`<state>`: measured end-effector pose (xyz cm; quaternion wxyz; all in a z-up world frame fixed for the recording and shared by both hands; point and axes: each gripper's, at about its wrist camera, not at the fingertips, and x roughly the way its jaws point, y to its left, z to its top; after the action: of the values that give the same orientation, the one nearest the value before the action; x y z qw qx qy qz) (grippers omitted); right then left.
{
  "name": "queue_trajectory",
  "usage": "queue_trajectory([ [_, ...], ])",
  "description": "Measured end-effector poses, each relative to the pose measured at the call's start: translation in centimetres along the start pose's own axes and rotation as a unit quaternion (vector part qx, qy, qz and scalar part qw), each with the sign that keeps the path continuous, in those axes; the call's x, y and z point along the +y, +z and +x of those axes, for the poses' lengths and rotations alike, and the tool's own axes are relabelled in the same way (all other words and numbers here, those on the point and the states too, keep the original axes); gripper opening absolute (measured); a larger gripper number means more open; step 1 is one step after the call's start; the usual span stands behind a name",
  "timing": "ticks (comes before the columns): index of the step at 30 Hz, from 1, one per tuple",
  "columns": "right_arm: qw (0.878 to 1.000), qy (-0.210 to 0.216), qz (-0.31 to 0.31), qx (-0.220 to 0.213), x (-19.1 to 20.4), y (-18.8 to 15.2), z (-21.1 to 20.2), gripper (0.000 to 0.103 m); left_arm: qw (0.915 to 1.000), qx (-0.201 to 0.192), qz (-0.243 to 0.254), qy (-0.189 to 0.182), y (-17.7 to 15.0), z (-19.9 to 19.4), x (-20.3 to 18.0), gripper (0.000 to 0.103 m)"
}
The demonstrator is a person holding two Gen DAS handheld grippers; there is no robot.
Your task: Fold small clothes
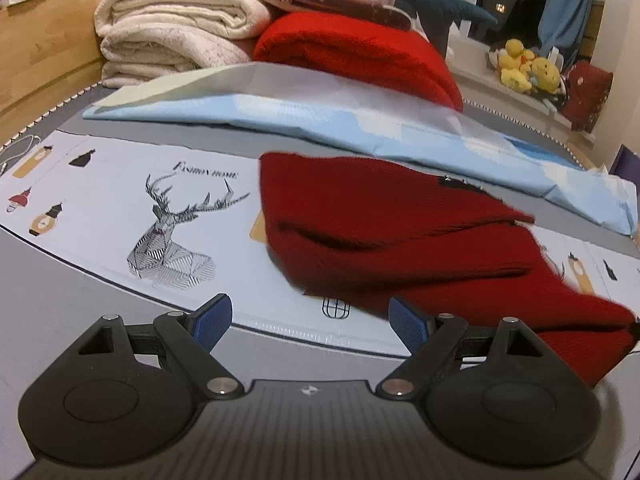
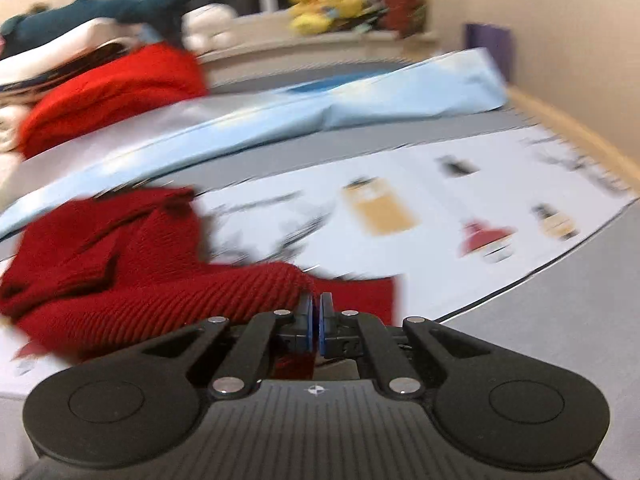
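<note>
A dark red knit garment [image 1: 384, 232] lies crumpled on a white printed mat [image 1: 120, 208] with a deer drawing. My left gripper [image 1: 310, 312] stands open just short of the garment's near edge, with nothing between its blue pads [image 1: 212, 320]. In the right wrist view, which is blurred, the same red garment [image 2: 132, 264] stretches from the left toward my right gripper [image 2: 316, 300]. That gripper is shut, with a ribbed edge of the red cloth pinched between its blue pads [image 2: 326, 312]. Red fabric also shows below the fingers.
A folded light blue sheet [image 1: 320, 120] lies behind the mat. Further back sit a bright red blanket [image 1: 360, 56], cream blankets [image 1: 172, 32] and a dark plush shark [image 2: 100, 8]. Yellow plush toys [image 1: 528, 66] sit on the sill. A wooden board [image 1: 44, 48] borders the left.
</note>
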<state>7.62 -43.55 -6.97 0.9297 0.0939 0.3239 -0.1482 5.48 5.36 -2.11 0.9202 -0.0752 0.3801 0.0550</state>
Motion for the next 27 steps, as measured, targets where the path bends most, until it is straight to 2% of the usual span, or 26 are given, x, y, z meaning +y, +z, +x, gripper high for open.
queue_trajectory([
  [2,0.999,-0.028,0.017,0.003,-2.0,0.6,0.8,0.002,1.0000,0.002,-0.002,-0.005,-0.1,0.3,0.0,0.089],
  [4,0.999,-0.028,0.035,0.021,-2.9,0.7,1.2,0.003,1.0000,0.002,0.000,-0.002,0.0,0.7,0.1,0.089],
  [6,0.998,-0.037,0.058,0.010,-2.6,0.7,0.4,0.006,1.0000,0.004,-0.009,-0.001,0.1,1.0,0.5,0.089],
  [7,0.998,-0.034,0.056,-0.003,-2.2,1.0,-0.2,0.010,0.9999,0.006,-0.012,0.000,0.1,1.2,0.8,0.089],
  [9,0.998,-0.028,0.048,-0.042,-0.4,1.1,-1.8,0.027,0.9997,0.010,-0.020,0.003,0.3,1.6,1.2,0.089],
  [11,0.997,0.015,0.042,-0.061,1.7,0.9,-2.4,0.033,0.9995,0.013,-0.027,0.003,0.5,1.8,1.5,0.089],
  [13,0.994,0.093,0.043,-0.045,3.2,1.1,-1.8,0.035,0.9994,0.014,-0.031,0.001,0.9,1.9,1.8,0.089],
  [14,0.989,0.136,0.043,-0.030,4.5,1.0,-1.2,0.039,0.9994,0.012,-0.032,0.000,1.1,1.9,1.8,0.089],
  [15,0.986,0.160,0.045,-0.019,5.6,1.0,-0.6,0.042,0.9994,0.009,-0.032,0.000,1.2,1.8,1.9,0.089],
  [17,0.981,0.186,0.059,0.017,8.0,1.0,1.6,0.060,0.9994,0.005,-0.033,0.001,1.5,1.7,2.1,0.089],
  [19,0.978,0.187,0.079,0.050,9.6,1.1,4.3,0.067,0.9993,0.006,-0.037,0.000,1.7,1.6,2.4,0.089],
  [22,0.976,0.161,0.116,0.087,11.3,1.0,7.4,0.066,0.9988,0.008,-0.048,-0.004,2.0,1.3,3.4,0.089],
  [24,0.979,0.149,0.108,0.089,12.6,1.1,8.3,0.041,0.9986,0.003,-0.053,-0.002,2.4,0.9,4.1,0.089],
  [25,0.980,0.150,0.098,0.086,13.2,1.0,8.0,0.017,0.9983,0.001,-0.058,-0.003,2.6,0.7,4.5,0.089],
  [27,0.983,0.152,0.076,0.066,14.0,0.7,6.3,0.012,0.9976,-0.003,-0.070,-0.003,3.0,0.3,5.4,0.089],
])
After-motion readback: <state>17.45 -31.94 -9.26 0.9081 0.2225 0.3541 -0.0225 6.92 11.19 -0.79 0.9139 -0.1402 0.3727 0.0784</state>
